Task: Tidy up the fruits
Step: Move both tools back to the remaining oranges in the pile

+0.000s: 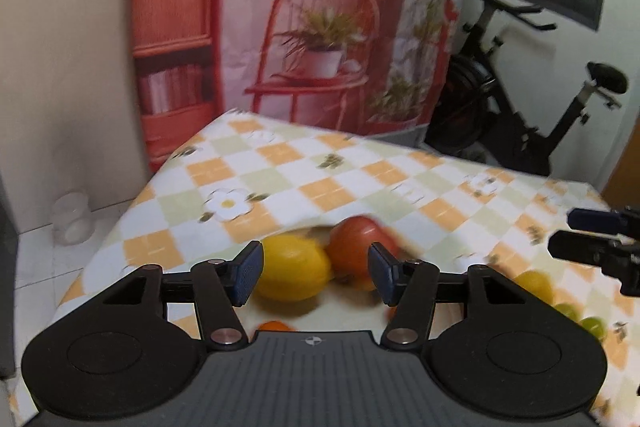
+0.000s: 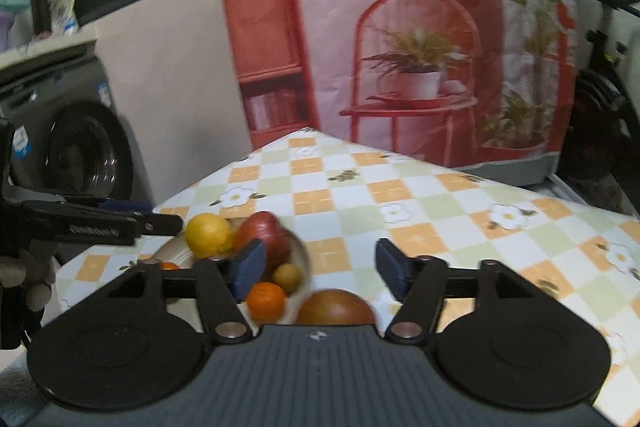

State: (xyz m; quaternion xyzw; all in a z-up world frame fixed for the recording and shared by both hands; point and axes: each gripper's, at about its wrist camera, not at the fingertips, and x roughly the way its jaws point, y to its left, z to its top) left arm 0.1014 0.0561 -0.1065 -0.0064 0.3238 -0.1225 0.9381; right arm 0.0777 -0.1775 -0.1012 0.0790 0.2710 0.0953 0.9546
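Observation:
A pale bowl (image 2: 302, 255) on the checked tablecloth (image 2: 400, 195) holds a yellow lemon (image 2: 208, 231), a red apple (image 2: 266, 235), a small yellow-green fruit (image 2: 287, 275) and an orange (image 2: 266, 301). A reddish-brown fruit (image 2: 334, 307) lies just right of the bowl's rim. My right gripper (image 2: 320, 269) hangs open above them, nothing between its pads. My left gripper (image 1: 316, 267) is open too, with the lemon (image 1: 292, 269) and the apple (image 1: 356, 251) beyond its pads, blurred. It appears side-on as the left gripper (image 2: 160, 223) beside the bowl.
A small yellow fruit (image 1: 534, 285) and two green ones (image 1: 580, 317) lie on the cloth to the right. The right gripper (image 1: 580, 235) enters at the right edge. A washing machine (image 2: 80, 155), a printed backdrop (image 1: 320, 27) and an exercise bike (image 1: 520, 107) surround the table.

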